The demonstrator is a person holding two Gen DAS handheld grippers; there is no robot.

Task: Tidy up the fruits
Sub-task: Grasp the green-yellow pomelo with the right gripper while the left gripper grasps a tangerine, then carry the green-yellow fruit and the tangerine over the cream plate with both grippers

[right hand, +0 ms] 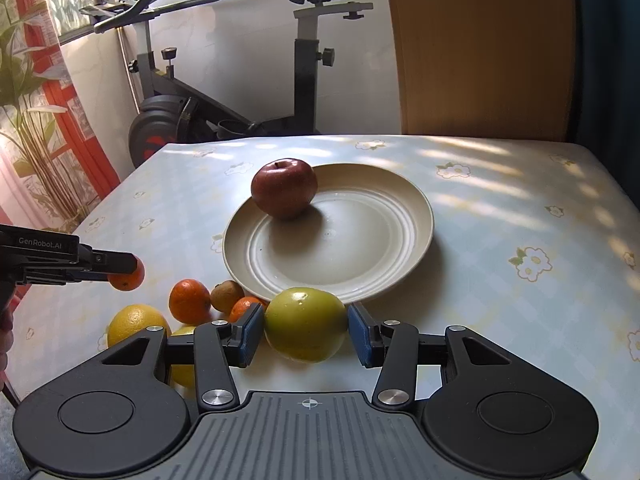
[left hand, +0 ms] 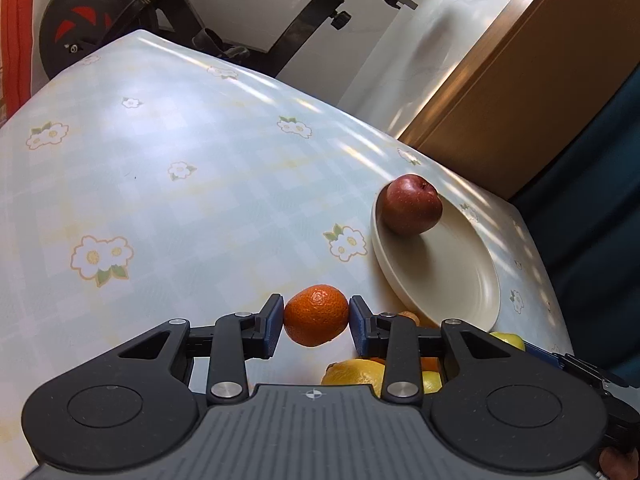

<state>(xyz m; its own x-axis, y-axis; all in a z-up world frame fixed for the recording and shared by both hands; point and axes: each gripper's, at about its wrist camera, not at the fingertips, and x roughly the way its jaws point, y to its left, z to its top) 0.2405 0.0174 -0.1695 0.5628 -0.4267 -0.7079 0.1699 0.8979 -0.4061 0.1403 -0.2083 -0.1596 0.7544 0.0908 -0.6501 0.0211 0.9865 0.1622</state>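
I have two fruits in hand at once: my left gripper [left hand: 316, 320] is clenched on a small mandarin [left hand: 316, 315], pads pressing both its sides and lifted off the tablecloth [left hand: 180, 208], while my right gripper [right hand: 306, 330] clasps a yellow-green citrus [right hand: 305, 324] just in front of the plate [right hand: 412, 216]. The plate already holds a red apple [right hand: 284, 188] near its far-left rim, so I judge this the carry-to-plate step. Next, each fruit needs to go over the near rim and be set down on the bare middle, clear of the apple (it could roll if bumped). The loose fruits [right hand: 188, 300] lie crowded just beside the plate's near-left edge, so my left approach is tight; right of the plate the cloth is open up to the table's edge.
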